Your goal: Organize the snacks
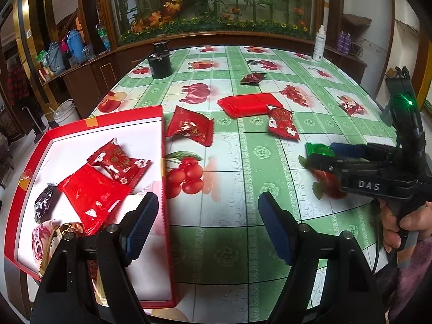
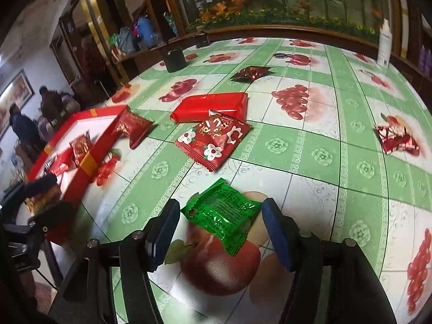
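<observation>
A red box (image 1: 162, 140) with a white floor stands at the table's left and holds several packets: a floral red one (image 1: 118, 162), a plain red one (image 1: 91, 194) and a dark one (image 1: 44, 202). My left gripper (image 1: 208, 226) hangs open and empty over the box's right wall. A green snack packet (image 2: 221, 216) lies on the cloth between the fingers of my right gripper (image 2: 218, 229), which is open; the right pad sits at the packet's edge, the left pad stands apart. Farther off lie a floral red packet (image 2: 216, 140), a large flat red pack (image 2: 213, 105) and a red packet (image 2: 132, 128) by the box.
A dark red packet (image 2: 251, 73) lies far back and a crumpled red one (image 2: 397, 139) at the right. Two black canisters (image 1: 159, 66) and a white bottle (image 1: 320, 44) stand near the far edge. A hand (image 1: 405, 224) grips the right tool. People stand in the room at left.
</observation>
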The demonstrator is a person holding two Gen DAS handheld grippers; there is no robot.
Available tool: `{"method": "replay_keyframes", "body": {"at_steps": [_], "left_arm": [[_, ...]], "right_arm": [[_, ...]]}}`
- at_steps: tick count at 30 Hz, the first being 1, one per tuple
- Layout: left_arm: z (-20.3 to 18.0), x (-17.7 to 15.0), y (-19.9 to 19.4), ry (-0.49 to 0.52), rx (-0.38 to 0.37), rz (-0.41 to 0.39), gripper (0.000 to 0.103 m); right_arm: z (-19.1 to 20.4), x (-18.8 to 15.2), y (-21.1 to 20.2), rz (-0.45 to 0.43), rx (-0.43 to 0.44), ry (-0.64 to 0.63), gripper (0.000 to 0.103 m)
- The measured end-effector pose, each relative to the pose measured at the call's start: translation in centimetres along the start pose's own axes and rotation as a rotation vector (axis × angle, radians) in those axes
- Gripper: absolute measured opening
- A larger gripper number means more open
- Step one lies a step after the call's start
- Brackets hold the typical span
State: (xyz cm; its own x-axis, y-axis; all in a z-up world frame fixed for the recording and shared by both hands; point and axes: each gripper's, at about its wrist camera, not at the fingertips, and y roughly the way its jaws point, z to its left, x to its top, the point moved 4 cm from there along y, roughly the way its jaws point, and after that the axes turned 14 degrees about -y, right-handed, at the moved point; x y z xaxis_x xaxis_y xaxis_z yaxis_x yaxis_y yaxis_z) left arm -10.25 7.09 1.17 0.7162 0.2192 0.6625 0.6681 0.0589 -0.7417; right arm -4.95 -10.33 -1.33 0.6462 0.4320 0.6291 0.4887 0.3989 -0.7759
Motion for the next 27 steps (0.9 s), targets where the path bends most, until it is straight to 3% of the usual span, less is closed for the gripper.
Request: {"method": "replay_keyframes", "body": {"at_steps": [2,4,7,17,27], "left_arm": [[-0.3,0.0,0.1,0.005,0.001,0.004,0.077],[-0.6,0.1,0.3,0.007,-0.003,0.013,0.077],[-1.4,0.8,0.6,0.012,-0.019,0.026,0.077],[-5.8,5.2,4.3,0.012,-0.088,0.059,0.076],[-10.4,6.3,10.1,0.060,-0.097,0.141,0.076]], "right_arm": [[-0.1,0.0,0.1,0.005,-0.028,-0.016,0.058],[-0.3,0.0,0.2,0.013,-0.071,-0.033,0.031],[-1.3,-0.3,-0.1,0.009,-0.086,-0.003,0.024],[-5.9,-0.8,-1.6,-0.049,-0.052,0.240,0.020],[-8.6,-1.7,-1.9,-0.053,-0.030,0.417,0.020]]}}
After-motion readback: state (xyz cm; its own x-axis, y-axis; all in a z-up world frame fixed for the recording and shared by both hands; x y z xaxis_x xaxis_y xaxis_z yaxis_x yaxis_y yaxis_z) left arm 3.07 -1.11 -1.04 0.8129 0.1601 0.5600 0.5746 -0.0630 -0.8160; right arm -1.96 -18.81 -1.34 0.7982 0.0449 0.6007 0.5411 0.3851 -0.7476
